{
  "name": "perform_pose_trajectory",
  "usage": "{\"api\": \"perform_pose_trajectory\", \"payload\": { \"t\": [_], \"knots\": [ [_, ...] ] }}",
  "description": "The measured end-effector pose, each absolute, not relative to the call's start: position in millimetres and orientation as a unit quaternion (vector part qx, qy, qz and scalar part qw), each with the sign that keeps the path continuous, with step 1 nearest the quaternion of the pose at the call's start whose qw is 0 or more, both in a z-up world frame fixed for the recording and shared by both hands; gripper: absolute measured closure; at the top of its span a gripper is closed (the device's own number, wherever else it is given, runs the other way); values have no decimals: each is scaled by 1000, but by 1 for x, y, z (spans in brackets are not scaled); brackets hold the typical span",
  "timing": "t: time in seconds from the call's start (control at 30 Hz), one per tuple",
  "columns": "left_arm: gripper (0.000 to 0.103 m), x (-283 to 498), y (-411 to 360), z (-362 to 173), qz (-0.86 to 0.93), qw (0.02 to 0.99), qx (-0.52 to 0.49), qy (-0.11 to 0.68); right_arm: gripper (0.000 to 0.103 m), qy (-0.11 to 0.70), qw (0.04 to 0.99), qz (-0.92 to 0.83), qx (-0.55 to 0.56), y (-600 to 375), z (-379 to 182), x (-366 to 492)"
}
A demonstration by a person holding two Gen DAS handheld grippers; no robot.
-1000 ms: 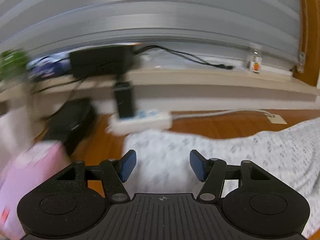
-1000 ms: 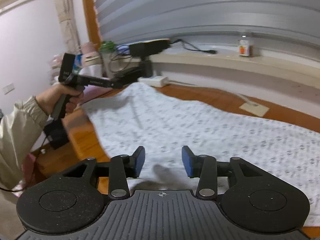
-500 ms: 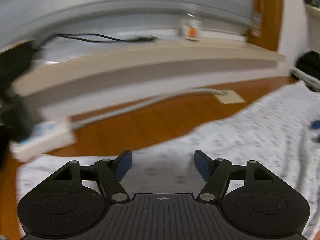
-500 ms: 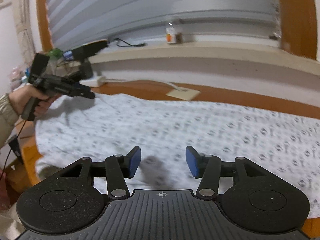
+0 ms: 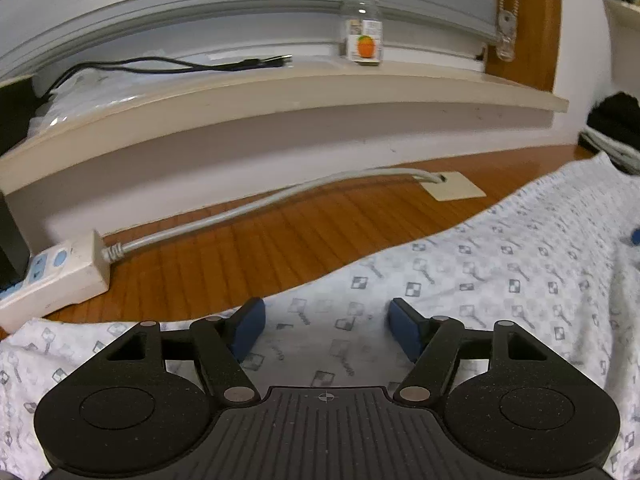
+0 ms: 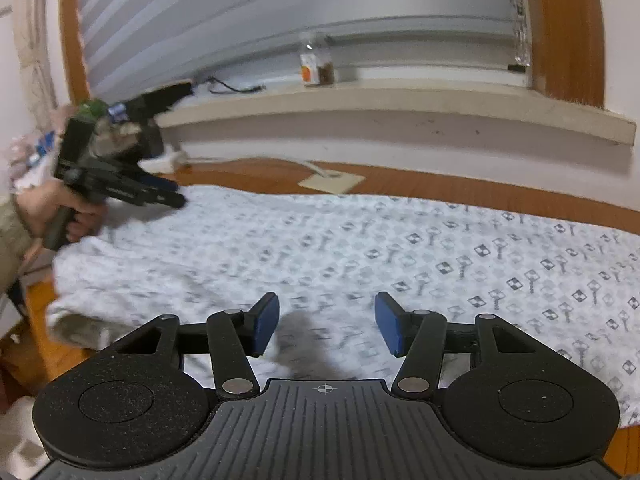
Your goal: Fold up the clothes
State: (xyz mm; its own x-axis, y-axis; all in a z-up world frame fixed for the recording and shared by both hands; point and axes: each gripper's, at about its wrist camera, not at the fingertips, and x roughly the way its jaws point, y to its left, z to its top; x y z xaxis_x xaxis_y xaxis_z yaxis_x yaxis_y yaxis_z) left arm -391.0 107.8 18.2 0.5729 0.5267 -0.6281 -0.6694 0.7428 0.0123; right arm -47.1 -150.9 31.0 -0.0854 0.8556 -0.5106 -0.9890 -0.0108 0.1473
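A white garment (image 5: 500, 280) printed with small grey motifs lies spread flat on the wooden table (image 5: 280, 240). My left gripper (image 5: 326, 320) hovers open just above the garment's far edge near its left end, with nothing between the blue pads. In the right wrist view the same garment (image 6: 360, 248) fills the middle, and the left gripper (image 6: 160, 192), held by a hand, hangs over its far left corner. My right gripper (image 6: 326, 316) is low over the garment's near part, its jaws opening with only cloth beneath them.
A white power strip (image 5: 52, 276) with a grey cable lies on the table left of the garment. A beige plate (image 5: 452, 186) sits by the wall. On the window sill (image 5: 280, 92) stand a small jar (image 5: 362, 38) and a black cable. Dark items lie at far right.
Both views have swung to the right and sunk toward the cloth. The left gripper moved away from the power strip along the garment's far edge. Both pairs of jaws stand a little wider.
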Motion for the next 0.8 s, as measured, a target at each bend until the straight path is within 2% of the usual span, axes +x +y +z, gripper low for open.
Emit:
{"api": "perform_pose_trajectory", "payload": {
  "t": [0.2,0.3,0.37,0.5,0.53,0.57,0.63,0.7,0.8],
  "knots": [
    [26,-384,71,29,378,867,-87,312,49,206,654,701,-197,-163,27,-70],
    [17,-378,30,39,354,884,-75,295,49,207,664,688,-205,-161,20,-66],
    [0,-370,-1,43,335,895,-65,287,48,215,663,690,-194,-160,19,-61],
    [0,-353,-57,45,285,920,-50,264,50,222,660,692,-192,-157,19,-59],
    [0,-349,-69,46,274,925,-48,258,61,221,660,691,-194,-156,21,-60],
    [0,-347,-80,47,265,929,-45,253,77,222,661,690,-195,-155,22,-59],
    [3,-343,-100,49,253,934,-35,250,89,228,658,694,-184,-153,28,-53],
    [4,-338,-115,47,243,935,-24,255,95,222,666,691,-172,-152,35,-48],
    [22,-327,-132,37,237,931,10,278,99,215,679,685,-154,-149,44,-41]
  ]
}}
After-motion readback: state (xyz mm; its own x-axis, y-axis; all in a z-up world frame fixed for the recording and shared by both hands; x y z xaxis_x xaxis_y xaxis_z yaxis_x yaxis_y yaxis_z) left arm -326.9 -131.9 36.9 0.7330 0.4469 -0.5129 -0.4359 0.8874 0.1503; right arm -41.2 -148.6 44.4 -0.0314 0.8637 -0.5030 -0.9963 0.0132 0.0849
